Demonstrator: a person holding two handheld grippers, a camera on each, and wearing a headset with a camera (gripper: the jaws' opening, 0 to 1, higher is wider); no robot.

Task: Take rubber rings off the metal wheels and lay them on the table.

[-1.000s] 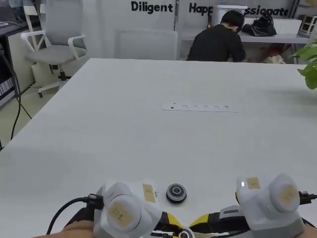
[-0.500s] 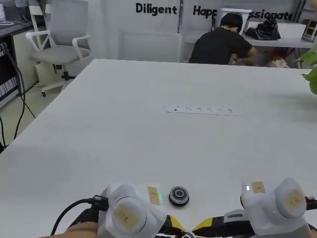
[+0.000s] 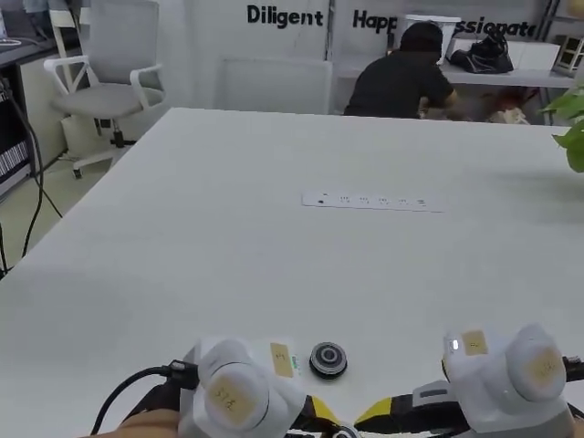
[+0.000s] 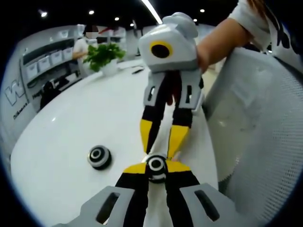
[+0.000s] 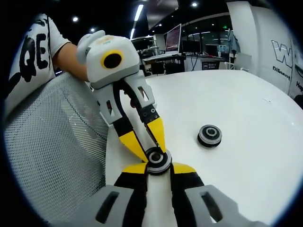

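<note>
The left tool (image 4: 156, 171) and right tool (image 5: 158, 168) both clamp one wheel (image 5: 158, 160) between them; a second wheel (image 3: 328, 359) lies nearby on the surface (image 3: 274, 255).

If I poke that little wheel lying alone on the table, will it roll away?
Probably not: the lone wheel lies flat on the table, so it would likely just slide. Its shiny middle hints it's heavy for its size. The black rubber rim would probably grip and slow it.
</note>
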